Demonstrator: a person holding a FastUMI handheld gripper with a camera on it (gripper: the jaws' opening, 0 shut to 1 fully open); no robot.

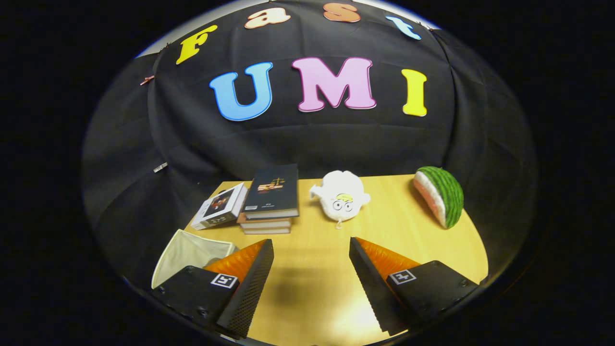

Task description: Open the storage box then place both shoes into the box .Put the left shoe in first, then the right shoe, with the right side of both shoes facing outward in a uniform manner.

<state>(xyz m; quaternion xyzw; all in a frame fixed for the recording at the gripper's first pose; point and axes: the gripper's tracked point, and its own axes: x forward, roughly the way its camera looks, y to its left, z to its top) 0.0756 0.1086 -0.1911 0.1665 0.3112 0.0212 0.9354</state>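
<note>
My gripper (pixel 311 246) hangs open above a wooden table (pixel 312 278), with bare tabletop between its two fingers. A cream fabric storage box (pixel 190 252) sits at the table's left corner, partly hidden behind my left finger (pixel 250 283); its top looks open and I see nothing inside it. Its lid, if any, cannot be made out.
Beyond the fingers stands a stack of books (pixel 271 199) with a white boxed book (pixel 220 206) leaning beside it. A white plush toy (pixel 342 196) lies mid-table. A watermelon-slice plush (pixel 441 194) sits at the far right. Black cloth walls close in behind.
</note>
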